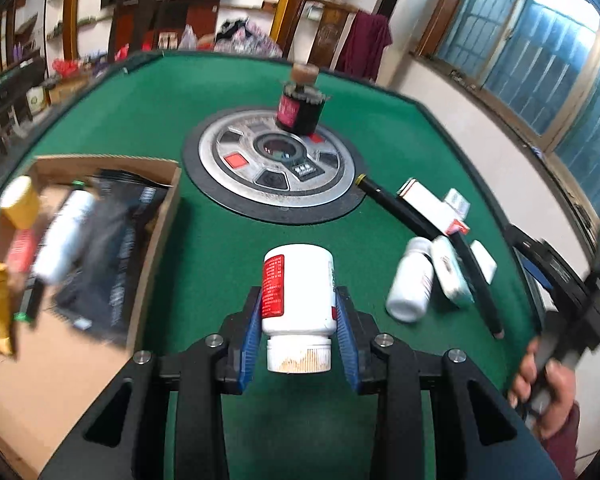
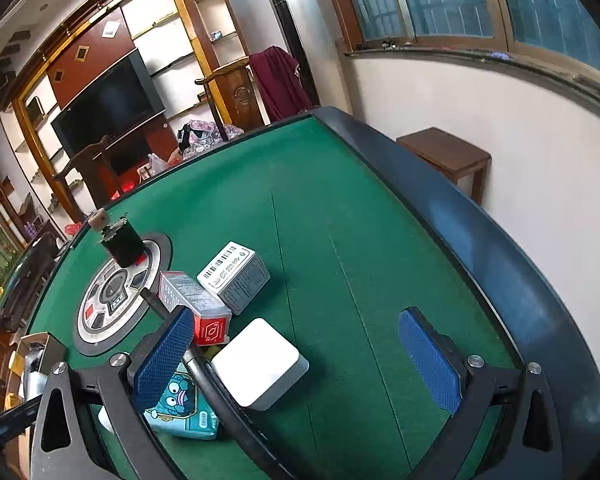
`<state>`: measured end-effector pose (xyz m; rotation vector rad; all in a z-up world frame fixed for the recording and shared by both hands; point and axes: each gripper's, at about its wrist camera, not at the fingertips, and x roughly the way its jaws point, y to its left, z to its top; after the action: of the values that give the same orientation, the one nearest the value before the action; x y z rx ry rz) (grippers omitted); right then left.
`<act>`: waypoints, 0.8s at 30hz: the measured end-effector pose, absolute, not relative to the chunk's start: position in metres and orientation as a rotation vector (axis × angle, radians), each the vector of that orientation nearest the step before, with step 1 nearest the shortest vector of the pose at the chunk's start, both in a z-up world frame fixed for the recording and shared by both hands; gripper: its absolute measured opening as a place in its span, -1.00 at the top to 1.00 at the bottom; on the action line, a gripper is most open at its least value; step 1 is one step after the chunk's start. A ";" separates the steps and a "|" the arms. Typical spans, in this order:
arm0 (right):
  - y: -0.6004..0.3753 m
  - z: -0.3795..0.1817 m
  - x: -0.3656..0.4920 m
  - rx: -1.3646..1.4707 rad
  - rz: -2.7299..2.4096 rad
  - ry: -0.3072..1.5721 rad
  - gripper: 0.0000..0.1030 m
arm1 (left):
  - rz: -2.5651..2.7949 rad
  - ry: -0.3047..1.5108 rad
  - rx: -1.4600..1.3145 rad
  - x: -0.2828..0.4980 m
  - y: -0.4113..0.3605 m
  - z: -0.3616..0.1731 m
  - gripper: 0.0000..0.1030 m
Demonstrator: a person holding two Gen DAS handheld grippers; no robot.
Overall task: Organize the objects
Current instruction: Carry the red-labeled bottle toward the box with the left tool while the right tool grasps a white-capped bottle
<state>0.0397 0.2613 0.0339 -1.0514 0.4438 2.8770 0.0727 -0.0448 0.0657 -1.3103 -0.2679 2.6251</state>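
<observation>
My left gripper (image 1: 298,320) is shut on a white pill bottle with a red label (image 1: 298,288), held above the green table, cap toward the camera. To its left is a cardboard box (image 1: 160,216) holding a black pouch, a white bottle, a yellow cup and a gold packet. To its right lie a small white bottle (image 1: 410,280), a black tube (image 1: 440,236) and a red-and-white carton (image 1: 432,204). My right gripper (image 2: 296,352) is open and empty above a white square box (image 2: 260,362), with a red carton (image 2: 192,300), a grey barcode box (image 2: 236,276) and a teal cartoon packet (image 2: 184,404) nearby.
A round silver hub (image 1: 272,168) sits in the table's middle with a dark jar with a cork stopper (image 1: 300,108) on it. The table has a raised black rim (image 2: 480,232). A small wooden stool (image 2: 448,156) stands by the wall. Chairs and shelves stand behind.
</observation>
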 end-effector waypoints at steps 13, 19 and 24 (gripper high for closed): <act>0.223 0.093 0.069 -1.298 3.051 0.404 -1.00 | 2.655 -0.328 -1.077 0.143 -0.079 0.096 0.35; 0.199 0.064 0.077 -1.606 3.088 0.617 -1.00 | 2.671 -0.367 -1.041 0.156 -0.097 0.098 0.35; 0.149 0.019 0.065 -1.933 2.982 0.865 -0.98 | 2.677 -0.403 -1.041 0.162 -0.109 0.093 0.35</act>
<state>0.0650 0.1489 0.0187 -1.9332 0.8655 2.9821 0.1622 -0.1085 0.0934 -1.0408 -0.4027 2.6771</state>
